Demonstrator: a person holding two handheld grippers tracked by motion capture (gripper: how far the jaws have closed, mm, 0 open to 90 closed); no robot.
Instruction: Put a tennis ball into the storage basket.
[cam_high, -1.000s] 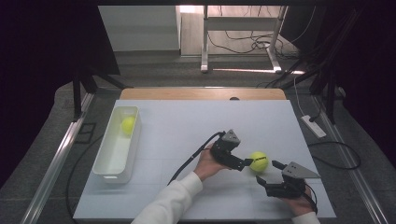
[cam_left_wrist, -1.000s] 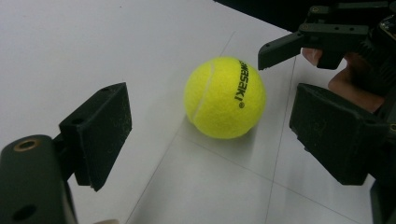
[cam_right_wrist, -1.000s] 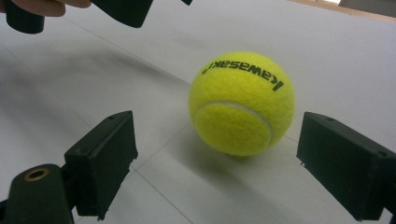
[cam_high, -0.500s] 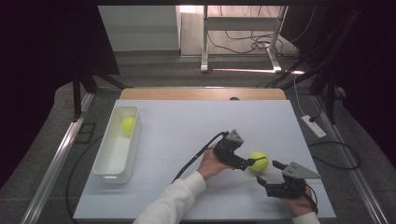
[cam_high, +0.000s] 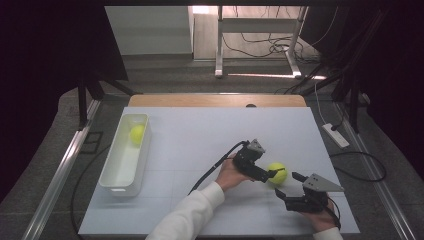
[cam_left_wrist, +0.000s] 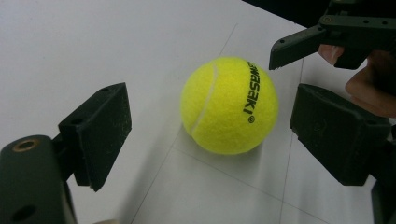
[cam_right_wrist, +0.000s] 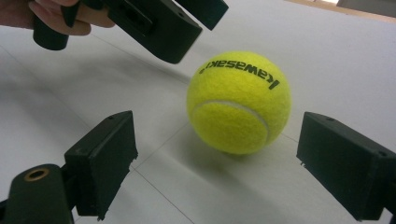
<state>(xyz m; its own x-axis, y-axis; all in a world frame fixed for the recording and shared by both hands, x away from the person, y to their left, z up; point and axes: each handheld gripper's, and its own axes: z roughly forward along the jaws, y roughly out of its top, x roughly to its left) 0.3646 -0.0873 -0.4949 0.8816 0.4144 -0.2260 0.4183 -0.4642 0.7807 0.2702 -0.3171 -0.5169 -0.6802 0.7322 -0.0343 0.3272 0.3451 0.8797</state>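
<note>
White desk (cam_high: 200, 145), dark room behind. Ball (cam_high: 277, 173) on desk at 4 o'clock; left tool (cam_high: 270, 175) jaws apart around it, not touching. Right tool (cam_high: 289, 186) at ball's 5 o'clock, jaws apart, empty.

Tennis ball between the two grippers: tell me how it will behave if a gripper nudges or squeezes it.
The tennis ball is round and rests free on the flat white table, so a nudge would probably send it rolling. Its fuzzy felt likely grips well against the left gripper, which stands open around it. It looks light and should give slightly when squeezed.
</note>
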